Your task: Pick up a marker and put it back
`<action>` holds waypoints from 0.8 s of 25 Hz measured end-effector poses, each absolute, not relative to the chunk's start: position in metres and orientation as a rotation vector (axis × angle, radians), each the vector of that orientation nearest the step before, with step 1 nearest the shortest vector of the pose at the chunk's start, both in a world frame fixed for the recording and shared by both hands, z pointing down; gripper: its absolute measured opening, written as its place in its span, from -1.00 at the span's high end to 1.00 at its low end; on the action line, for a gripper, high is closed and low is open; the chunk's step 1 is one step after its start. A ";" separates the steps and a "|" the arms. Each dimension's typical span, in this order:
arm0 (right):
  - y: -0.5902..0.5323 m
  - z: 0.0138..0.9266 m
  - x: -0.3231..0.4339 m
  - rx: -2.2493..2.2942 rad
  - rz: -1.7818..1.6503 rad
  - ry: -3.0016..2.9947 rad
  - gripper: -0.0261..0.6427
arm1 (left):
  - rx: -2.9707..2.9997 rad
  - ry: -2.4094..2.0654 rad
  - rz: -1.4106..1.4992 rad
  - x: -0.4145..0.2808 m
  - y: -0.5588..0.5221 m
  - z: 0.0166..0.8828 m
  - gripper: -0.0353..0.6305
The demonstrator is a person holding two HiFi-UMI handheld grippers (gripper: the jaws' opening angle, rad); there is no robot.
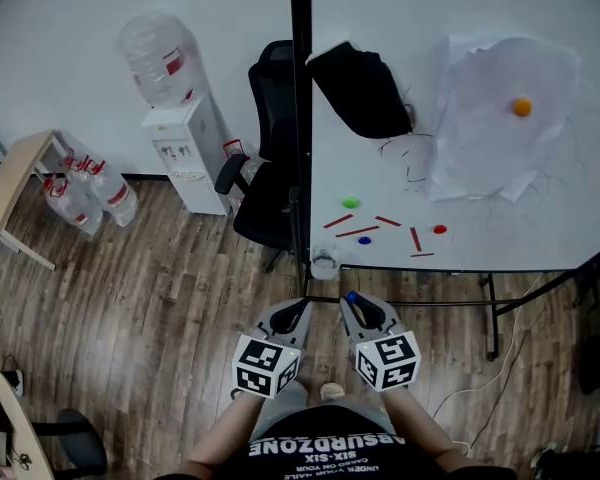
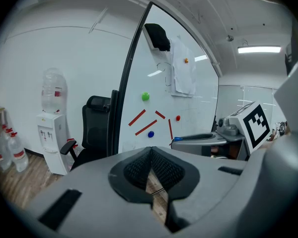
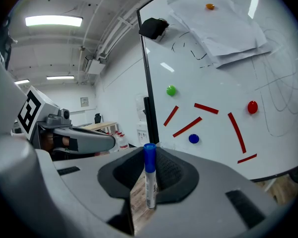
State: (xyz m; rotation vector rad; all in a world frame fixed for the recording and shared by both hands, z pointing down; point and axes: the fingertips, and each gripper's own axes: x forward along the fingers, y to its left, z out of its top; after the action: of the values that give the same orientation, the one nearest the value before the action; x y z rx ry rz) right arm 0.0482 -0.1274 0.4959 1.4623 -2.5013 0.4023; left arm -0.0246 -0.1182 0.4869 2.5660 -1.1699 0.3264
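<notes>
A white marker with a blue cap (image 3: 149, 177) stands upright between the pads of my right gripper (image 3: 150, 182), which is shut on it. In the head view its blue cap (image 1: 351, 296) pokes out at the tip of the right gripper (image 1: 358, 304), a little short of the whiteboard (image 1: 480, 183). My left gripper (image 1: 295, 310) is beside it, shut, with its pads (image 2: 151, 168) meeting and nothing between them. A small round cup (image 1: 325, 264) sits at the board's lower left corner, just ahead of both grippers.
On the board are green (image 1: 350, 202), blue (image 1: 365, 239) and red (image 1: 439, 229) magnets, red strips, paper sheets (image 1: 490, 128) under an orange magnet, and a black cloth (image 1: 365, 90). A black office chair (image 1: 268, 183), a water dispenser (image 1: 185, 153) and water bottles (image 1: 92, 196) stand left.
</notes>
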 end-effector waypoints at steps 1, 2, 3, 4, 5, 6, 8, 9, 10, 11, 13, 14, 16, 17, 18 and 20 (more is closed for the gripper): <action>-0.128 0.496 0.048 1.463 0.402 -2.503 0.73 | 2.567 -1.169 0.327 -0.024 -0.119 0.487 0.87; -0.128 0.495 0.048 1.464 0.403 -2.504 0.73 | 2.568 -1.168 0.327 -0.024 -0.119 0.487 0.87; -0.129 0.495 0.049 1.464 0.402 -2.505 0.73 | 2.569 -1.167 0.327 -0.024 -0.119 0.487 0.87; -0.129 0.494 0.049 1.465 0.401 -2.505 0.73 | 2.570 -1.165 0.328 -0.023 -0.120 0.487 0.87; -0.130 0.493 0.049 1.466 0.399 -2.506 0.73 | 2.572 -1.163 0.328 -0.023 -0.120 0.487 0.87; -0.131 0.492 0.049 1.467 0.394 -2.508 0.73 | 2.573 -1.162 0.329 -0.023 -0.120 0.486 0.87; -0.133 0.488 0.049 1.472 0.385 -2.511 0.73 | 2.576 -1.159 0.330 -0.022 -0.121 0.487 0.87; -0.134 0.485 0.050 1.475 0.380 -2.514 0.73 | 2.577 -1.158 0.331 -0.022 -0.121 0.487 0.87; -0.136 0.483 0.050 1.477 0.372 -2.518 0.73 | 2.577 -1.158 0.332 -0.022 -0.122 0.487 0.87; -0.138 0.479 0.051 1.478 0.362 -2.523 0.73 | 2.578 -1.158 0.332 -0.022 -0.122 0.487 0.87; -0.141 0.471 0.052 1.481 0.338 -2.533 0.73 | 2.577 -1.158 0.332 -0.023 -0.123 0.487 0.87; -0.143 0.466 0.053 1.484 0.325 -2.538 0.73 | 2.577 -1.158 0.332 -0.023 -0.122 0.487 0.87; -0.146 0.456 0.055 1.499 0.304 -2.551 0.73 | 2.576 -1.159 0.330 -0.024 -0.122 0.487 0.87; -0.147 0.450 0.056 1.510 0.295 -2.560 0.73 | 2.576 -1.160 0.329 -0.024 -0.122 0.487 0.87; -0.149 0.444 0.058 1.521 0.286 -2.571 0.73 | 2.576 -1.161 0.327 -0.025 -0.122 0.487 0.87; -0.151 0.431 0.060 1.542 0.263 -2.592 0.73 | 2.576 -1.162 0.326 -0.025 -0.122 0.487 0.87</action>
State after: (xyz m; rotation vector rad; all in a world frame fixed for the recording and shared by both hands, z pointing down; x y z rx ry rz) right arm 0.0603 -0.1505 0.4307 1.5417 -2.5923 0.2625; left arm -0.0253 -0.1216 0.4865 2.5762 -1.1623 0.3259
